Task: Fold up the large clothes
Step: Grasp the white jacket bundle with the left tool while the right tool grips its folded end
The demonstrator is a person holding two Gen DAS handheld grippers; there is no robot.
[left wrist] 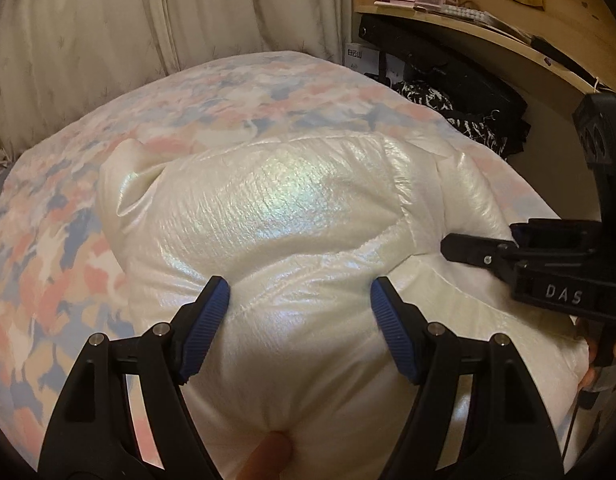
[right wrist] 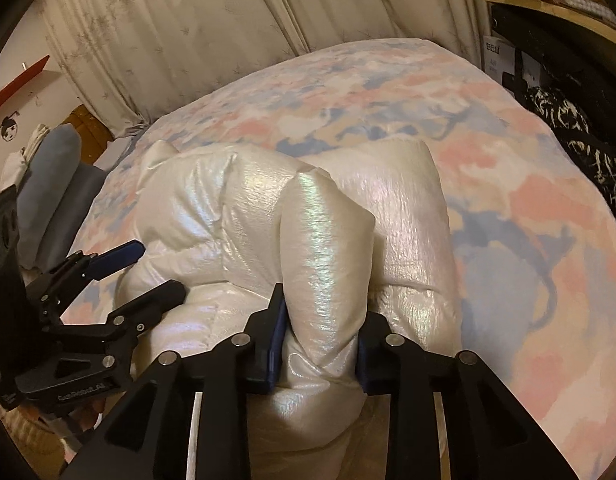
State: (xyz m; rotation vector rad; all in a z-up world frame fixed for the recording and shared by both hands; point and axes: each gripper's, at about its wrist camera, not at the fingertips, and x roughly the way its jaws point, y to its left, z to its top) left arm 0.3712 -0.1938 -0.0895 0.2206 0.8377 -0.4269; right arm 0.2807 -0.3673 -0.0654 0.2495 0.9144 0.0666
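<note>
One pearly white puffer jacket lies bunched on the near half of a floral bedspread, with two grippers over it. The right gripper pinches an upright padded fold of the jacket between its blue pads. The left gripper stands spread wide, jaws above the fabric, gripping nothing. Bare bedspread stretches beyond toward cream curtains; a wooden desk crowds the right edge.

A home bedroom: a bed with a floral cover, cream curtains behind it, and a cluttered wooden shelf alongside.
</note>
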